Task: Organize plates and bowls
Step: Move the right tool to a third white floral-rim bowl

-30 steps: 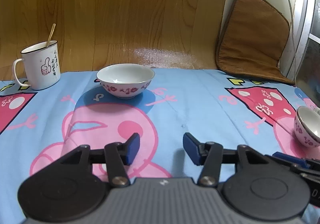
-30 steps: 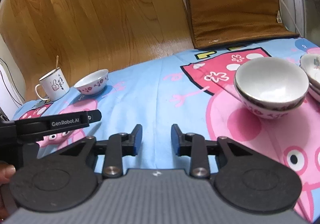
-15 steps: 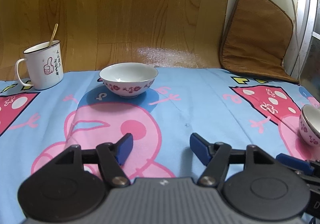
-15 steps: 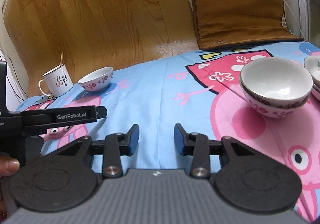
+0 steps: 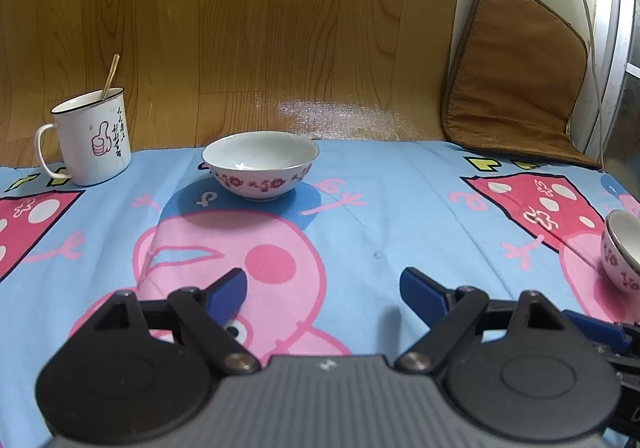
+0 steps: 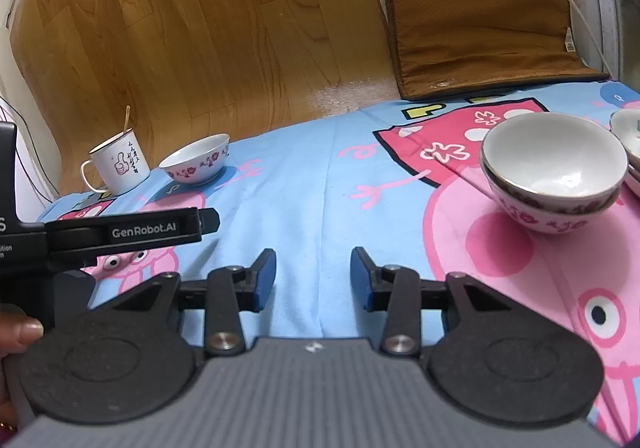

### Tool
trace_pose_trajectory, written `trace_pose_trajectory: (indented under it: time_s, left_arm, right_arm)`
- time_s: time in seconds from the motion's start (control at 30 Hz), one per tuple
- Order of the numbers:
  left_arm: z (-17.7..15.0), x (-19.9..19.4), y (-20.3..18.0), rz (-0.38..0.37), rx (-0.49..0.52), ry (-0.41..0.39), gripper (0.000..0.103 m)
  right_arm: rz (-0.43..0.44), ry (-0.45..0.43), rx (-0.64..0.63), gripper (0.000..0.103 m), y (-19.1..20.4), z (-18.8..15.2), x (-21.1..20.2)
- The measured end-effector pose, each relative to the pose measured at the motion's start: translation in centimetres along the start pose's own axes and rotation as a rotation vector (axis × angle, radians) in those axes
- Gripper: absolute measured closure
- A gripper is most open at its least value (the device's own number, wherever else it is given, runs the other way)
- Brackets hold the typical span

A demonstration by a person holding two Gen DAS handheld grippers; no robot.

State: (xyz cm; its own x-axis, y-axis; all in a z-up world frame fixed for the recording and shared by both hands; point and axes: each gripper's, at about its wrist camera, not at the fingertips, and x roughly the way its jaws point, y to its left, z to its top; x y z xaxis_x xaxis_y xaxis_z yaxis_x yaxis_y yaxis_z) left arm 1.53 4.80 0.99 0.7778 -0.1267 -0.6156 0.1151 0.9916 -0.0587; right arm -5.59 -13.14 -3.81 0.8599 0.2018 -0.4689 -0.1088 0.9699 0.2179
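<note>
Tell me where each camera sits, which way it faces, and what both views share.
Left wrist: on the left gripper, low over the cartoon cloth, facing the lone floral bowl and mug; its own open jaws show.
Right wrist: on the right gripper, facing the wood panel, stacked bowls to the right; open jaws, left gripper's body and a thumb show.
Shared: bowl, mug, brown cushion.

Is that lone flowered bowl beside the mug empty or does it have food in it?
Empty. The flowered bowl stands upright on the cartoon cloth, and its white inside shows bare in both views. The mug holds a utensil.
</note>
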Motion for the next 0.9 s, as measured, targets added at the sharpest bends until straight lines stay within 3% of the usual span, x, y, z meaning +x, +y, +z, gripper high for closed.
trace_pose_trajectory:
  time_s: [0.2, 0.3, 0.43, 0.63, 0.8, 0.9]
  left_arm:
    - [0.0, 0.0, -0.1, 0.004, 0.008, -0.003, 0.016]
    - [0.0, -0.1, -0.2, -0.006, 0.015, -0.013, 0.007]
    - [-0.1, -0.6, -0.4, -0.009, 0.025, -0.056, 0.000]
    - [0.0, -1.4, 0.0, -0.007, 0.015, -0.119, 0.000]
    - [0.9, -2.5, 1.9, 0.146, -0.024, -0.204, 0.000]
    - [1.5, -2.6, 4.2, 0.184, -0.134, -0.199, 0.000]
  right_arm:
    - [-0.001, 0.000, 0.000, 0.058, 0.0, 0.0, 0.0]
    - [-0.001, -0.001, 0.002, 0.057, 0.0, 0.0, 0.0]
    - [0.005, 0.001, 0.001, 0.057, 0.1, 0.0, 0.1]
    - [-0.004, 0.009, -0.027, 0.055, 0.5, 0.0, 0.2]
    - [-0.013, 0.004, -0.083, 0.057, 1.3, 1.4, 0.5]
    - [0.014, -0.040, -0.125, 0.058, 2.8, 4.2, 0.9]
